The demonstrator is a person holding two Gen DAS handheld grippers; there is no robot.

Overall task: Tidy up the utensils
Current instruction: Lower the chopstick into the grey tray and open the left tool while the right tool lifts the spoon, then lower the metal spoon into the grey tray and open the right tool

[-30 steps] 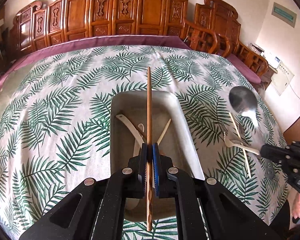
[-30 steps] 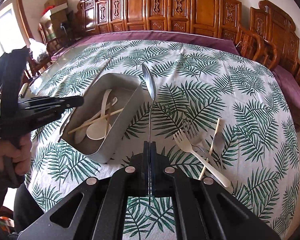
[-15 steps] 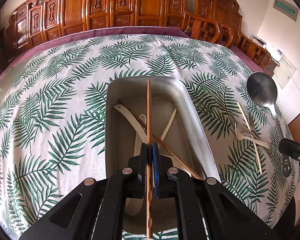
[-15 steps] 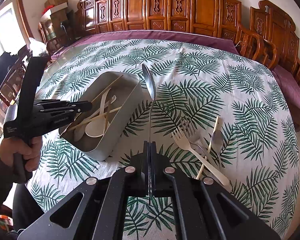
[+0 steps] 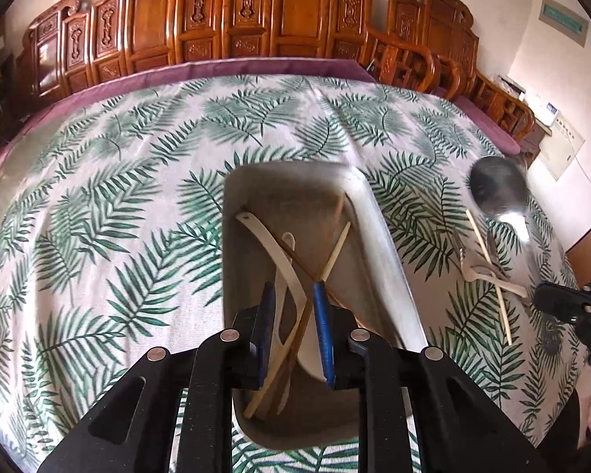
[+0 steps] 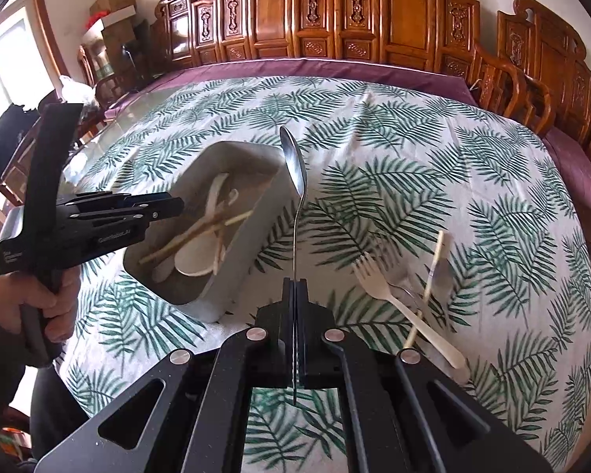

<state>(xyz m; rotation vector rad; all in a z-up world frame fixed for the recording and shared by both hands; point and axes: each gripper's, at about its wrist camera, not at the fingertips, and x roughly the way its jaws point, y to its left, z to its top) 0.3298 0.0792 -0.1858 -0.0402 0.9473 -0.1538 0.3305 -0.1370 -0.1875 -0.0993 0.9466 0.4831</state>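
Now left claw (image 5: 293,331) apart above tray (image 5: 390,260); right claw (image 6: 294,331) clamped on metal spoon (image 6: 293,165) beside tray.

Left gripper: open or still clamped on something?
Open. The left gripper has its blue pads apart over the metal tray, nothing between them; the dark chopstick lies inside.

Looks like somebody's home, a dining room kind of setup. The big counter (image 6: 374,149) wears a palm-leaf tablecloth (image 5: 118,205) over a purple undercloth (image 6: 335,69), and behind it stands a whole row of carved wooden chairs (image 5: 236,27), glossy reddish wood with scrollwork tops. Off the counter's far left corner there are stacked cardboard boxes (image 6: 114,4) against the wall and a bright window (image 6: 4,63). Beyond its right edge a wall-mounted electrical box (image 5: 561,149) hangs on plain white plaster.
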